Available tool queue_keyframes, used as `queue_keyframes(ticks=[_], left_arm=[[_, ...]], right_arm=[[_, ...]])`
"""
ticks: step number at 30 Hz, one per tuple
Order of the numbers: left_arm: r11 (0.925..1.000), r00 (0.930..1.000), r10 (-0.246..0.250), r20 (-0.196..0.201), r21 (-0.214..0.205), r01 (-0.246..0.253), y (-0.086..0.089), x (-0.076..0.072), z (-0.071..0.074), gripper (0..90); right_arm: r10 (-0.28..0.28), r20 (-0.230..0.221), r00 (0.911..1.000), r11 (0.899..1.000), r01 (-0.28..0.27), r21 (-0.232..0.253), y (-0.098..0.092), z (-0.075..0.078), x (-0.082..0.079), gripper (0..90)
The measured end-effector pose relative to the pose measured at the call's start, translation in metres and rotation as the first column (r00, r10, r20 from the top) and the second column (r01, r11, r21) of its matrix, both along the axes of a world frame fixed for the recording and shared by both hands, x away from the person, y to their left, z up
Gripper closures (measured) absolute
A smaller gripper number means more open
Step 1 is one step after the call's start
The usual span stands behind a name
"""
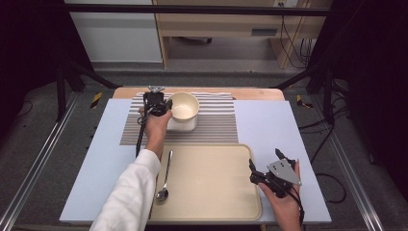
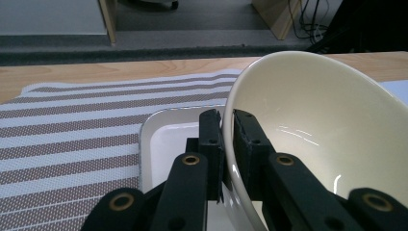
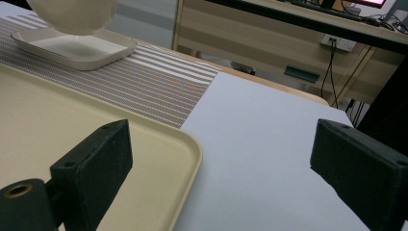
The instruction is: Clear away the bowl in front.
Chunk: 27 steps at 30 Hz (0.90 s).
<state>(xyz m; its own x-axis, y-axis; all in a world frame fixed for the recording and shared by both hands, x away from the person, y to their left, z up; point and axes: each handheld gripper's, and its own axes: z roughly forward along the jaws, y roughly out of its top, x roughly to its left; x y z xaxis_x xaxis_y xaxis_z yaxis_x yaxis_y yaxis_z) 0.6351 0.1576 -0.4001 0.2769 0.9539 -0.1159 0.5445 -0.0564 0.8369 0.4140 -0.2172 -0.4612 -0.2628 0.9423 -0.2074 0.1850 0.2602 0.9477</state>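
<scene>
No text, label, brand, number or sign can be read anywhere.

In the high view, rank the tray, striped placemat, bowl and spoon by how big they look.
1. tray and striped placemat: too close to rank, and the mat lies farther from the camera.
2. bowl
3. spoon

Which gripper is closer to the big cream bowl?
Left. The left gripper pinches the bowl by its rim, above the square plate on the striped mat. The right gripper is far off, open, by the tray's near right corner.
</scene>
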Motion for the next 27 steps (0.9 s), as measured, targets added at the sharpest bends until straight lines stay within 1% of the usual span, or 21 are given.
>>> queue_keyframes(ticks=[3,4,7,8,10,12,13,15,18,19,21,22,25,27], left_arm=[[0.9987,0.9995,-0.032,-0.004,-0.040,0.032,0.001,-0.016,0.008,82.5],[0.9983,0.9991,-0.042,-0.004,-0.042,0.041,0.001,-0.021,0.010,82.5],[0.9971,0.9977,-0.068,-0.004,-0.035,0.068,0.001,-0.038,0.014,82.6],[0.9960,0.9964,-0.084,-0.004,-0.030,0.084,0.001,-0.046,0.015,82.6],[0.9940,0.9943,-0.107,-0.005,-0.023,0.107,0.000,-0.057,0.015,82.6],[0.9913,0.9916,-0.129,-0.003,-0.024,0.129,0.000,-0.070,0.015,82.5],[0.9896,0.9900,-0.141,-0.003,-0.029,0.141,0.000,-0.077,0.014,82.6],[0.9870,0.9876,-0.157,-0.005,-0.036,0.157,0.000,-0.086,0.012,82.6],[0.9805,0.9808,-0.194,-0.020,-0.038,0.193,0.001,-0.103,0.007,82.5],[0.9798,0.9804,-0.196,-0.018,-0.043,0.195,0.000,-0.106,0.005,82.6],[0.9761,0.9765,-0.214,-0.023,-0.040,0.213,0.000,-0.113,0.002,82.5],[0.9746,0.9751,-0.221,-0.017,-0.040,0.220,0.001,-0.117,0.000,82.5],[0.9703,0.9707,-0.239,-0.025,-0.046,0.237,0.002,-0.128,-0.006,82.5],[0.9670,0.9669,-0.253,-0.030,-0.037,0.252,0.002,-0.136,-0.010,82.5]], right_arm=[[-0.002,-0.001,1.0000,1.000,0.002,0.001,0.000,0.000,0.000,7.5],[-0.003,0.001,1.0000,1.000,0.003,0.005,0.000,0.000,-0.001,7.5],[-0.002,0.002,1.0000,1.000,0.002,0.008,-0.001,0.001,-0.001,7.5],[-0.002,0.003,1.0000,1.000,0.002,0.010,0.000,0.001,-0.001,7.5],[0.001,0.003,1.0000,1.000,-0.001,0.011,0.000,0.001,-0.002,7.5],[0.005,0.004,1.0000,1.000,-0.005,0.008,0.001,0.001,-0.002,7.5],[0.006,0.003,1.0000,1.000,-0.006,0.006,0.001,0.001,-0.002,7.4],[0.008,0.003,1.0000,1.000,-0.008,0.003,0.002,0.001,-0.002,7.5],[0.008,0.004,1.0000,1.000,-0.008,0.002,0.003,0.002,-0.002,7.4],[0.008,0.005,1.0000,1.000,-0.008,0.002,0.003,0.002,-0.002,7.3],[0.006,0.005,1.0000,1.000,-0.006,0.004,0.002,0.002,-0.002,7.0],[0.005,0.004,1.0000,1.000,-0.005,0.007,0.002,0.002,-0.002,6.8],[0.007,0.007,1.0000,1.000,-0.007,0.011,0.002,0.002,-0.002,6.1],[0.009,0.001,1.0000,1.000,-0.009,0.013,0.001,0.001,-0.002,5.9]])
